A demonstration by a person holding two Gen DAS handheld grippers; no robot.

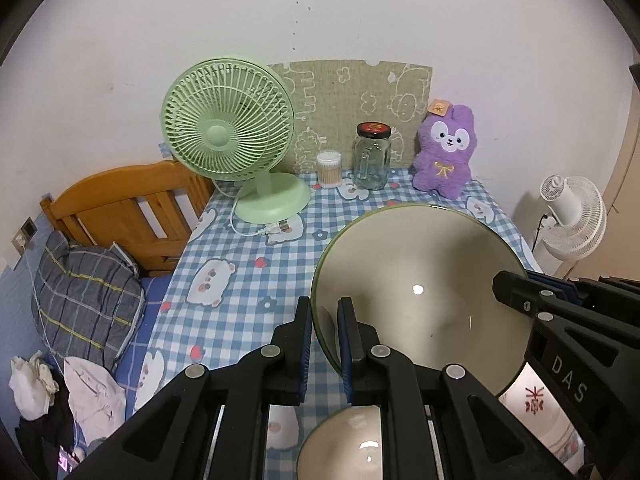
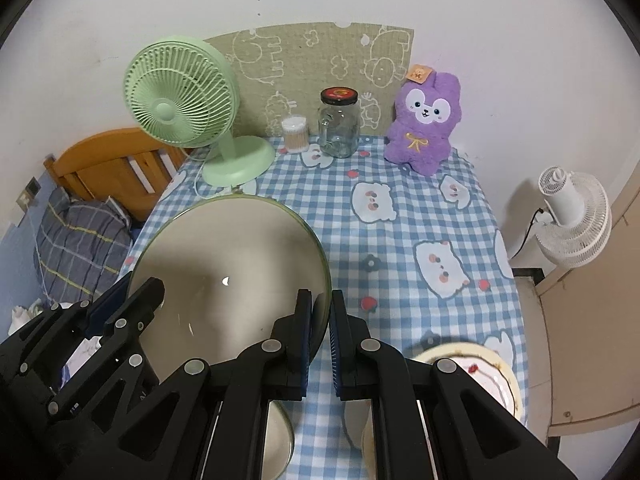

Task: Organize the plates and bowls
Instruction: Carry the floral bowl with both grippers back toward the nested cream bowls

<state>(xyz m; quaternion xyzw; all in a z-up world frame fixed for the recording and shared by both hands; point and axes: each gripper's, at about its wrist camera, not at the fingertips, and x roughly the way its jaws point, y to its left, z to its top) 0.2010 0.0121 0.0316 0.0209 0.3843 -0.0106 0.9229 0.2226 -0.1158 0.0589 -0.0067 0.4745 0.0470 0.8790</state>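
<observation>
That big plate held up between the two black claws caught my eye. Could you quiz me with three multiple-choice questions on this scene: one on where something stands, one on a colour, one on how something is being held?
1. What stands between the cotton swab tub and the purple plush rabbit?
A. a glass jar
B. a kettle
C. a stack of books

2. What colour is the desk fan on the table?
A. red
B. light green
C. black

3. How is the large plate held?
A. flat on the cloth, untouched
B. by one gripper only
C. by both grippers, one on each side of its rim

Answers:
1 A: the glass jar with the dark lid stands between them at the back.
2 B: its cage and base are pale green.
3 C: the left gripper and the right gripper each pinch the rim on opposite sides.
</observation>
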